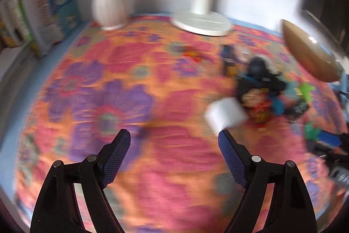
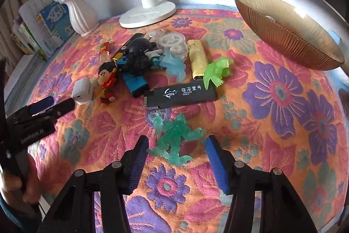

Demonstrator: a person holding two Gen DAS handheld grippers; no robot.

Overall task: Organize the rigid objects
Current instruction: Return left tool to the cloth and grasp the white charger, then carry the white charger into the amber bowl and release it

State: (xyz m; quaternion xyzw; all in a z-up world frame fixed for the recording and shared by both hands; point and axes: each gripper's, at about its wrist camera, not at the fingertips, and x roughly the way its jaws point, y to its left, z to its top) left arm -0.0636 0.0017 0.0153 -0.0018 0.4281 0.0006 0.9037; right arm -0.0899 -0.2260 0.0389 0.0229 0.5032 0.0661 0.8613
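1. Toys and small items lie in a blurred heap [image 1: 261, 88] on the floral cloth [image 1: 152, 167], right of centre in the left wrist view. Left gripper [image 1: 174, 137] pitched steeply down at the cloth — fingers spread wide, nothing between them; white block [image 1: 225, 115] just beyond the right fingertip.
2. Right wrist view: right gripper [image 2: 176, 143] angled down over the teal translucent figure [image 2: 174, 137] — pads either side, apart from it, not pinching. Black lighter [image 2: 181, 94] lies beyond; bronze bowl [image 2: 283, 32] far right. Left gripper enters at the left edge, held by a hand [image 2: 19, 185], tips near the white block.
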